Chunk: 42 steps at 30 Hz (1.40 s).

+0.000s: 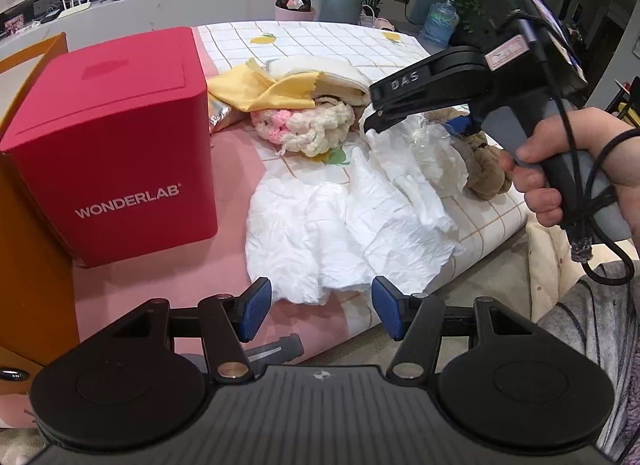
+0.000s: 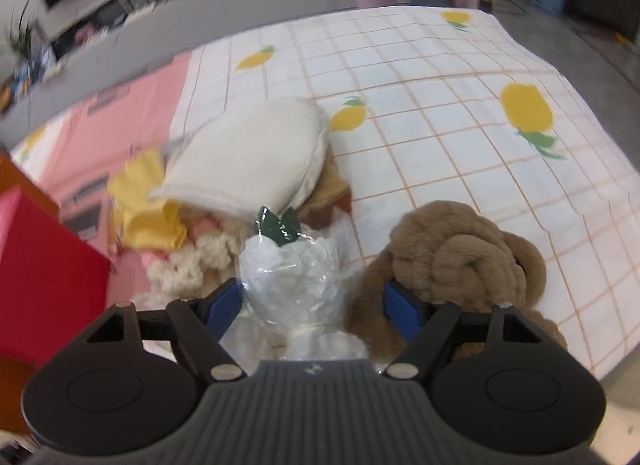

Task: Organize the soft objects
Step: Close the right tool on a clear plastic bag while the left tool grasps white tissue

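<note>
While parted over the soft pile, gripped nothing.
Left gripper point(image 1: 318, 311): jaws wide, empty, crumpled white paper point(image 1: 340, 225) just beyond the pads. Right gripper point(image 2: 314, 311): jaws apart around clear plastic bag point(image 2: 292, 277), contact unclear; brown plush toy point(image 2: 460, 257) at right pad, red box point(image 1: 112, 141) far left.

Right gripper point(image 2: 314, 307) straddles a crumpled plastic bag point(image 2: 290, 277), jaws apart; brown plush toy point(image 2: 460, 261) at three o'clock

The far checked sheet point(image 2: 440, 77) lies open; nearer, the red box point(image 1: 108, 145) walls the left — cloths, plastic bag point(image 2: 292, 277) and plush bear point(image 2: 460, 265) crowd the middle.
</note>
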{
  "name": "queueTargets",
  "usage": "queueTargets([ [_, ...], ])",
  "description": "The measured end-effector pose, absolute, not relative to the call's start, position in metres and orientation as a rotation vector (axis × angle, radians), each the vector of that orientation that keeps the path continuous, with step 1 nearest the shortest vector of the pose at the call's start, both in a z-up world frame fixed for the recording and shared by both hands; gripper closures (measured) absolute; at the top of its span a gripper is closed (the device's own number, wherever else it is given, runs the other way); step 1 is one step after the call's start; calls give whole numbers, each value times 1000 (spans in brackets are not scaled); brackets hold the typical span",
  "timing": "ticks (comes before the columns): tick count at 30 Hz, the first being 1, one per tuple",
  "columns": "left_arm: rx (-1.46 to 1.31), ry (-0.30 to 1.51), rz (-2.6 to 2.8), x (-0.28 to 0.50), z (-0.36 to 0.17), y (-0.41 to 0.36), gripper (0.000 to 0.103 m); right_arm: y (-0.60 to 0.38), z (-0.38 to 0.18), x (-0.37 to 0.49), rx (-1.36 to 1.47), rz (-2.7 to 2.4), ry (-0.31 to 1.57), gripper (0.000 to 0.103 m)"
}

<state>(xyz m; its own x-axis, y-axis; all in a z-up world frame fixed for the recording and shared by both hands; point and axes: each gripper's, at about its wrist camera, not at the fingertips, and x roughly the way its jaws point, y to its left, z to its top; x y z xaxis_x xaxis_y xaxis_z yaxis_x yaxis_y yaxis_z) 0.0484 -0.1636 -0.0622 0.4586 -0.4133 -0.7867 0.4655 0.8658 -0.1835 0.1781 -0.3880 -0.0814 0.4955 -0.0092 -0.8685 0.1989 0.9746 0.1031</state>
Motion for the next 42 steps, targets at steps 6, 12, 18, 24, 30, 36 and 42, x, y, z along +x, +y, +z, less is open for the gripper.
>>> queueTargets([
  [6, 47, 962, -563, 52, -68, -162, 35, -387, -79, 175, 191, -128, 1041, 46],
  [12, 0, 993, -544, 63, -73, -160, 32, -392, -44, 131, 184, -154, 917, 50],
  [18, 32, 962, -403, 66, -68, -163, 29, -390, -66, 125, 182, -141, 1028, 51],
  [24, 72, 899, -373, 69, -64, -172, 18, -369, -60, 120, 87, -132, 987, 51],
  [30, 12, 945, -395, 88, -83, -175, 19, -360, -79, 127, 64, -93, 1058, 51],
  [36, -17, 987, -463, 89, -86, -180, 19, -351, -81, 131, 167, 24, 1075, 51],
  [42, -78, 1001, -517, 87, -80, -179, 21, -347, -82, 130, 185, 58, 1087, 51],
])
